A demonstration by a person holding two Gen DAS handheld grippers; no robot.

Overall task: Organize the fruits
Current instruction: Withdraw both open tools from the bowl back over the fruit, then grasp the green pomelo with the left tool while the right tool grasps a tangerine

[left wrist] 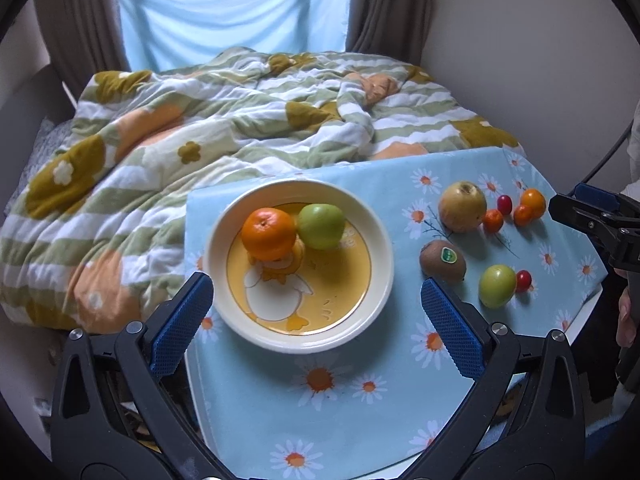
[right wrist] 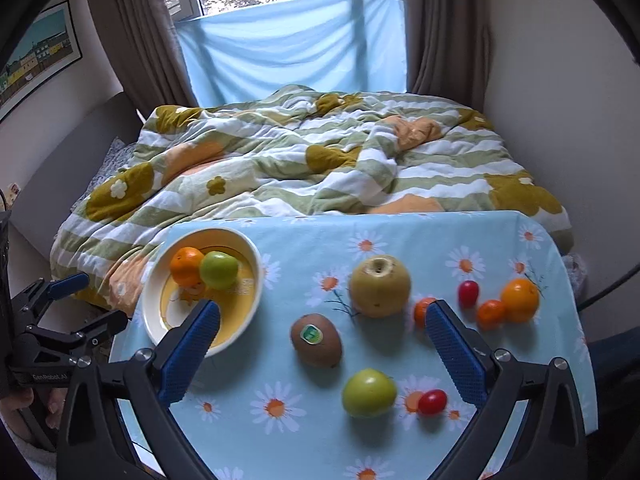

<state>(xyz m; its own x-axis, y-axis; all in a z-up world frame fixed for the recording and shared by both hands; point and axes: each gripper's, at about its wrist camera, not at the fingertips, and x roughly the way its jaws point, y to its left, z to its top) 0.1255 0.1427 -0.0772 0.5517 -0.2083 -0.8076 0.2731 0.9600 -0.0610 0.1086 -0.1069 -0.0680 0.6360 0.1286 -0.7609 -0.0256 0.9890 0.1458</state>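
1. Left gripper [left wrist: 316,300]: black plastic arms, blue cross-hatched rubber pads [left wrist: 182,324]. Jaws spread wide, nothing between them; they frame the bowl at lower centre of the left wrist view.
2. Right gripper [right wrist: 322,330]: same build, jaws spread wide and empty, straddling the kiwi at lower centre of the right wrist view.
3. Bowl [left wrist: 376,236]: round, glossy cream rim, yellow floor with a printed duck. It sits on the left part of the tablecloth.
4. Inside the bowl: one mandarin [left wrist: 268,234], dimpled orange peel, touching a smooth green apple [left wrist: 321,226].
5. Tablecloth [left wrist: 360,412]: shiny pale blue sheet with a daisy print.
6. Loose fruit on the cloth, right of the bowl:
   - kiwi [right wrist: 316,340], oval, brown and fuzzy, green sticker on top;
   - yellowish pear [right wrist: 379,286], round, blotchy matte skin, stem pit facing up;
   - second green apple [right wrist: 369,393], just beside a glossy cherry tomato [right wrist: 432,402];
   - at right of frame, three small oranges [right wrist: 519,300] and another cherry tomato [right wrist: 468,293], close together.
7. Background: rumpled quilt [right wrist: 280,168], striped green and white with flower patches; brown curtains [right wrist: 444,24] in the upper frame.
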